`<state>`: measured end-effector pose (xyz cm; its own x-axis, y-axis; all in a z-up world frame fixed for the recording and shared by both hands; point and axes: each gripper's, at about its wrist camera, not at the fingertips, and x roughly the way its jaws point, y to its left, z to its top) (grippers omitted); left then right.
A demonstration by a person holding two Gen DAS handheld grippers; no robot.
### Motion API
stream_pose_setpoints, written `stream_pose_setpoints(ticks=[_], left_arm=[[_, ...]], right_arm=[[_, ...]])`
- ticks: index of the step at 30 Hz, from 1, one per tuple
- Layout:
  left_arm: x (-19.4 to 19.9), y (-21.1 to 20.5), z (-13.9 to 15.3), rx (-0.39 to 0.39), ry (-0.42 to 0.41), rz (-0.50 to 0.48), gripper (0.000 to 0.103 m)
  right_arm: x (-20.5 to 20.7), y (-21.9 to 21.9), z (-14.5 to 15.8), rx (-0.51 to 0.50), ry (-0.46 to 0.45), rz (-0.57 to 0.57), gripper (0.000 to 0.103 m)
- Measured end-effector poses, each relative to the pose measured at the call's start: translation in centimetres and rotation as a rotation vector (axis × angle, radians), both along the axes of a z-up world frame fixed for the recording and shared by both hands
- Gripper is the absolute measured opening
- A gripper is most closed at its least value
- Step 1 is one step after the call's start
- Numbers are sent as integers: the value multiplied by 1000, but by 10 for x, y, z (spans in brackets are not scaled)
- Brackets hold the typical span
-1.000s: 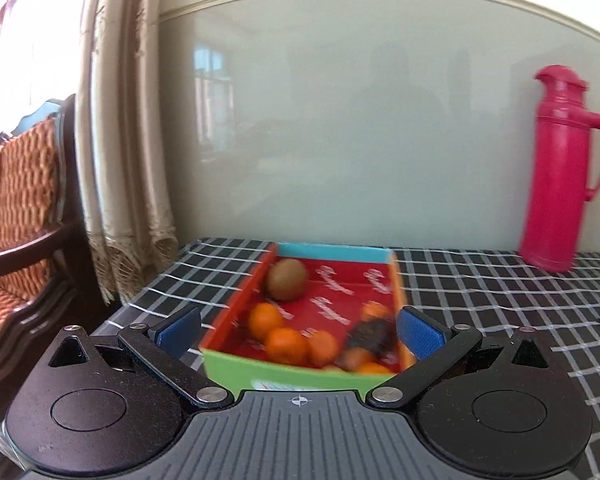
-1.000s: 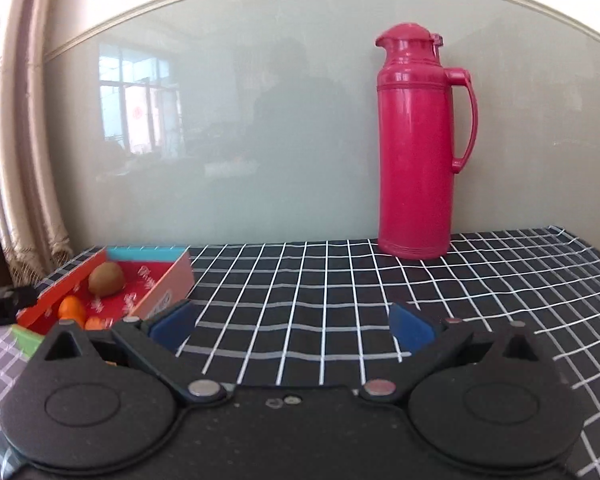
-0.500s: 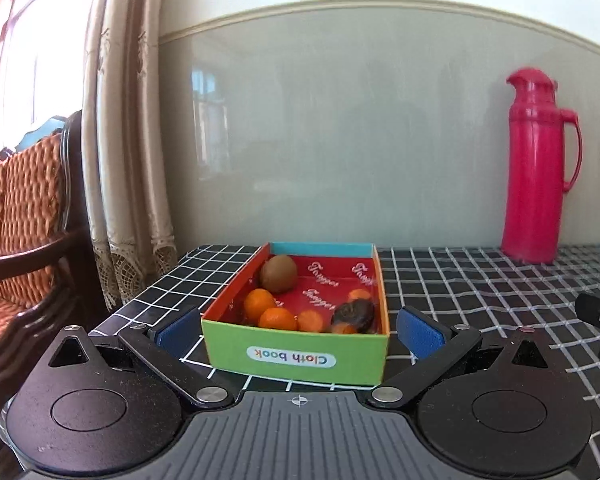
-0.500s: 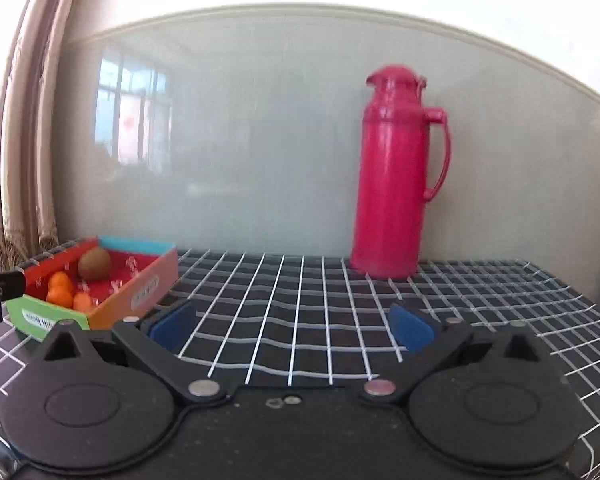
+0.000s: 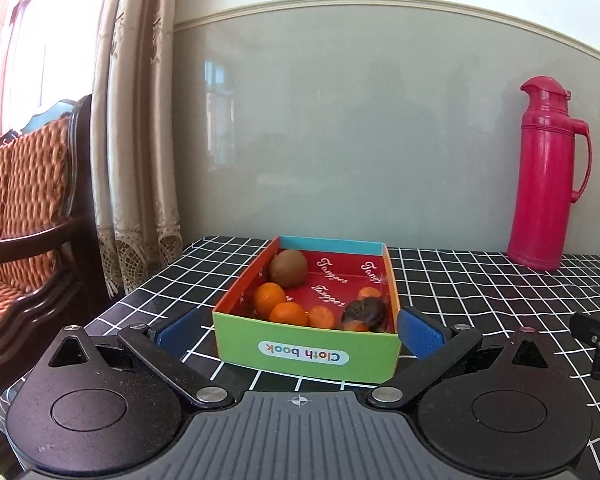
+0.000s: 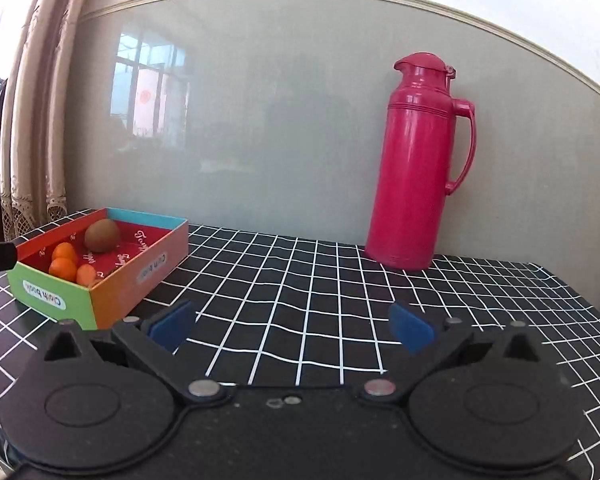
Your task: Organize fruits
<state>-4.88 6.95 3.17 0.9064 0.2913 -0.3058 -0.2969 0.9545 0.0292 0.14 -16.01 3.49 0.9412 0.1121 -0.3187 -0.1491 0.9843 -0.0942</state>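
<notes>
A colourful cardboard box [image 5: 306, 354] with a green "Cloth book" front wall sits on the checked table. Inside lie a brown kiwi [image 5: 288, 268], several small oranges [image 5: 269, 298] and a dark fruit [image 5: 364, 310]. My left gripper [image 5: 300, 330] is open and empty, its blue pads standing either side of the box's near end. The box also shows at the left of the right wrist view [image 6: 112, 280], with the kiwi [image 6: 102, 235]. My right gripper [image 6: 290, 326] is open and empty over bare tablecloth, to the right of the box.
A tall pink thermos [image 6: 418, 168] stands at the back against the grey wall, also in the left wrist view [image 5: 546, 176]. A curtain [image 5: 136, 140] and a wooden chair [image 5: 24, 216] stand left of the table's edge. The black-and-white checked cloth [image 6: 320, 300] covers the table.
Both grippers have drawn back and lowered; the box now sits farther from my left gripper with its front wall in full view. Both grippers stay open.
</notes>
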Motion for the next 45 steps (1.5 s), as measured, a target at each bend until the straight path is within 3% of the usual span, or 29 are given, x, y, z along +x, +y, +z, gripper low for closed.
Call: stream_pose_setpoints(ticks=[45], left_arm=[[-1, -2, 1, 6, -2, -5, 103]], right_arm=[[1, 0, -2, 27, 16, 3, 103]])
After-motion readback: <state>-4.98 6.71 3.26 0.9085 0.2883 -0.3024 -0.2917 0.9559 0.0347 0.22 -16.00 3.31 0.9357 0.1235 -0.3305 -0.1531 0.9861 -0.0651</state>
